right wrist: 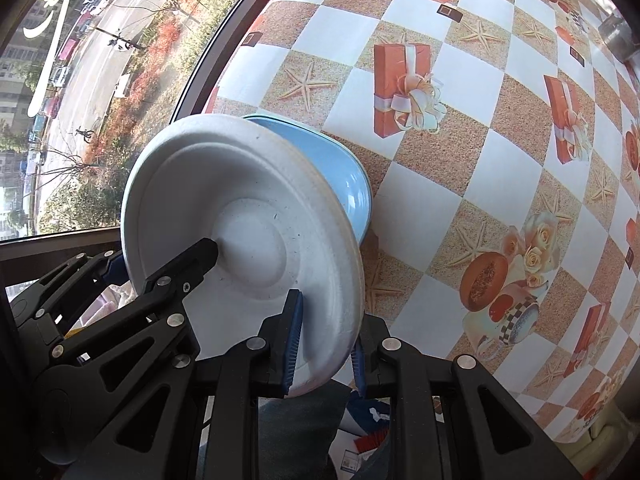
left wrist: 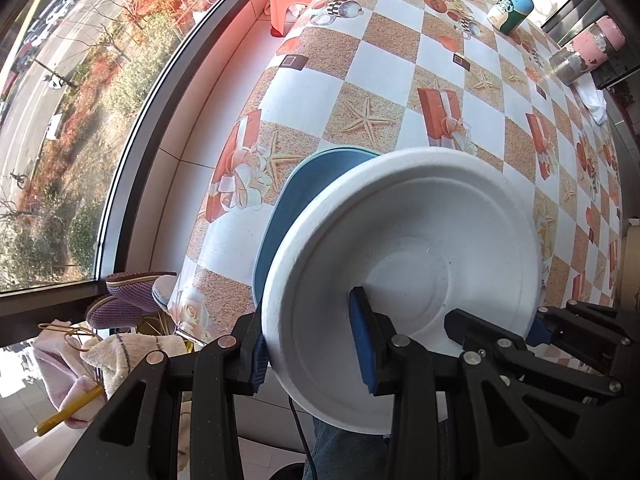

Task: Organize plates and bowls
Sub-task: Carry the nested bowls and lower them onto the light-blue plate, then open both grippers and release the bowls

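Above checkered tablecloth (left wrist: 352, 80), fingers (left wrist: 366, 344) clamp bowl rim (left wrist: 280, 292).

One white plate (left wrist: 404, 264) and one blue bowl (left wrist: 316, 184) are in view. The tabletop (left wrist: 400, 64) carries one green-labelled bottle (left wrist: 512, 4) and one pink-capped jar (left wrist: 588, 48). Two tongs show, left tongs (left wrist: 314, 350) and right tongs (right wrist: 326, 344).

bright daylight pours in through the window (left wrist: 80, 120), washing the tablecloth (left wrist: 400, 80) pale at the far end. both views stay sharp, bulging hard and darkening at the rims.
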A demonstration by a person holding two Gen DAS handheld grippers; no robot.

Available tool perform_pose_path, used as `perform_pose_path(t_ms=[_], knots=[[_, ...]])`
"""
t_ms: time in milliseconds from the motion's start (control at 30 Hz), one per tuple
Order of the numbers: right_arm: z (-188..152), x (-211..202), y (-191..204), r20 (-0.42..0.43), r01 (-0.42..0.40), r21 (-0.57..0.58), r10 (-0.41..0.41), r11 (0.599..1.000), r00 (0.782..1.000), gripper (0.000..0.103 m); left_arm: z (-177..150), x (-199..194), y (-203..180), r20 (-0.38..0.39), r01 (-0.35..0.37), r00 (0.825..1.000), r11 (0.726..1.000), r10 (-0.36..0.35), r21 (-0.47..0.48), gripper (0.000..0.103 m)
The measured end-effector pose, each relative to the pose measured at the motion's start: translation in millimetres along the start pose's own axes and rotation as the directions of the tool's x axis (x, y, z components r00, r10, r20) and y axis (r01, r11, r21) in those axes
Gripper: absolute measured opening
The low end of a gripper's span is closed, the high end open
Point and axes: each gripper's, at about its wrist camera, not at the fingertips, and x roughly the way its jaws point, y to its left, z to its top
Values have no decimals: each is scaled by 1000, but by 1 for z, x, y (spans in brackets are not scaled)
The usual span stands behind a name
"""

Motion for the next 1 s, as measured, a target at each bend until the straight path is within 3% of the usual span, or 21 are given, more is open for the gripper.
perform_pose_path(t_ms=[467,533,600,633,700,767,800,900,967,1000], knots=[[31,39,4,-66,-6,16,7,1000,998,25,8,22,16,-42,19,999,999,-21,-37,39],[36,40,5,-68,-5,13,6,1000,998,25,7,20,16,-36,17,999,999,-18,-34,42],[37,38,7,-65,6,-1,-6,1000,998,25,7,16,15,-15,-26,1000,999,25,-29,56],[37,37,8,-62,14,-8,-15,1000,998,25,6,14,16,-6,-43,999,999,43,-27,58],[35,33,6,-50,49,-22,-50,999,997,31,5,10,21,0,-49,999,998,49,-40,66],[35,27,2,-28,83,-27,-84,996,996,52,6,6,26,6,-39,999,998,39,-58,75],[35,25,1,-20,78,-27,-78,997,997,54,5,3,27,15,-40,999,997,41,-65,81],[33,17,-2,-6,55,-17,-55,998,998,56,5,-6,32,46,-34,998,995,38,-92,84],[30,8,-5,19,67,-12,-67,998,998,75,5,-10,38,54,-26,998,992,33,-123,93],[29,4,-6,32,67,-9,-67,998,997,80,6,-11,40,44,-27,998,991,33,-131,98]])
